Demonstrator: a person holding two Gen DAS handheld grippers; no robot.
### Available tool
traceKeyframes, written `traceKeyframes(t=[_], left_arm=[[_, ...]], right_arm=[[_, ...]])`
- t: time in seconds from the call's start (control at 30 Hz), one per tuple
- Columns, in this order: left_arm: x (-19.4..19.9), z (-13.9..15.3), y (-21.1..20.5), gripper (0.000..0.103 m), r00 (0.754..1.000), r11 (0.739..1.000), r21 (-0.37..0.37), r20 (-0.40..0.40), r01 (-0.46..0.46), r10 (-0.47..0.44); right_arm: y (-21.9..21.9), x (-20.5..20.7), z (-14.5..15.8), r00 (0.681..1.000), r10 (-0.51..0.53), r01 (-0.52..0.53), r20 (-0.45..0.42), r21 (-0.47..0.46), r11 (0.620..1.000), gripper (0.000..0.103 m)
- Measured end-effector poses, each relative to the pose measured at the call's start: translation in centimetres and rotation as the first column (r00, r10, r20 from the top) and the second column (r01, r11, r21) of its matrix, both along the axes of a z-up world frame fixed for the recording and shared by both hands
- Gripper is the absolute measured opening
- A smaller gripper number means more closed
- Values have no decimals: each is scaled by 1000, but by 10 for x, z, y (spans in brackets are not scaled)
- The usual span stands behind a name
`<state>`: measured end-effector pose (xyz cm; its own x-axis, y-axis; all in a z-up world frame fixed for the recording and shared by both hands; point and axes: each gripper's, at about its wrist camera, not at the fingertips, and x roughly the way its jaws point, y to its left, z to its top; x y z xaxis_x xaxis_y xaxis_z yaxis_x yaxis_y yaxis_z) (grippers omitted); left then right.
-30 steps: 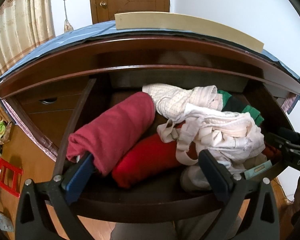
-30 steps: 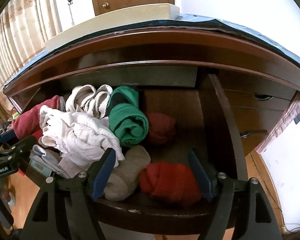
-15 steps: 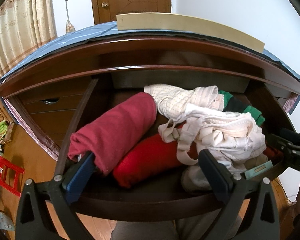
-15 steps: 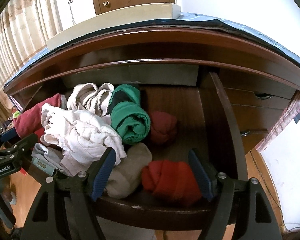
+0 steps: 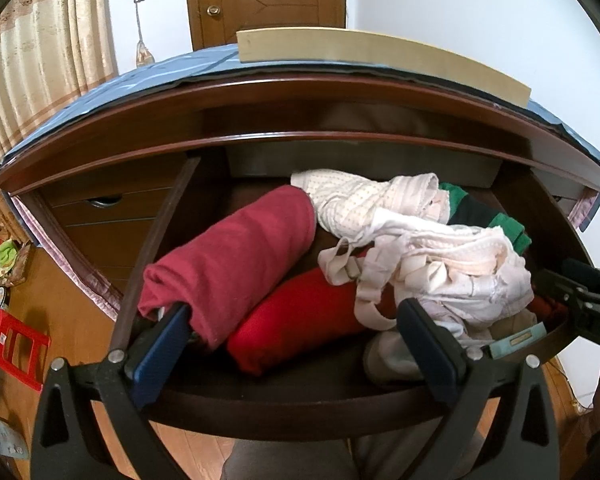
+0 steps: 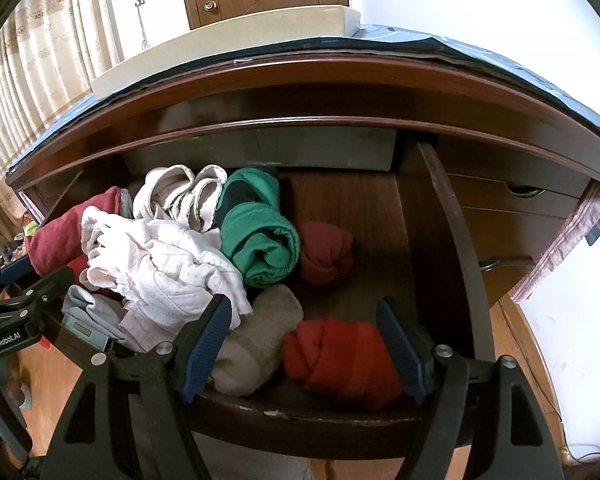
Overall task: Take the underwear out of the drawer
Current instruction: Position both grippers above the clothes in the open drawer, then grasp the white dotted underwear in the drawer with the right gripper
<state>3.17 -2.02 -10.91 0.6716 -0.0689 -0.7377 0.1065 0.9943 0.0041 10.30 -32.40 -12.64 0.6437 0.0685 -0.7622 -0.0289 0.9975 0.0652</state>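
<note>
Wooden drawer (image 6: 364,410) open, rolled underwear (image 6: 260,236) inside; both tools (image 5: 296,344) (image 6: 306,344) agape, empty.

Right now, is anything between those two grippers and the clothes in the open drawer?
Nothing visible. The drawer is pulled open with no lid or cover. The right gripper, open, hovers over the red bundle at the front edge. The left gripper, open, hovers over the red roll and the white pile.
</note>
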Motion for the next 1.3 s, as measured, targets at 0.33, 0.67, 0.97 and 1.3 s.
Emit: traceKeyframes(t=[0.33,0.67,0.97,1.3], left_arm=[[1,1,1,103,1000,1000,-5,-7,6,-6],[10,5,0,103,999,999,24,-43,30,-29],[22,21,1,103,998,999,35,-39,42,-41],[26,32,1,103,999,996,76,-18,51,-50]], right_arm=[[-1,-7,2,998,-22,23,64,-13,1000,77],[-5,-11,9,995,-26,24,101,21,999,78],[-15,-21,33,979,-21,-8,201,142,990,78],[-5,-12,43,981,12,-46,194,170,984,78]])
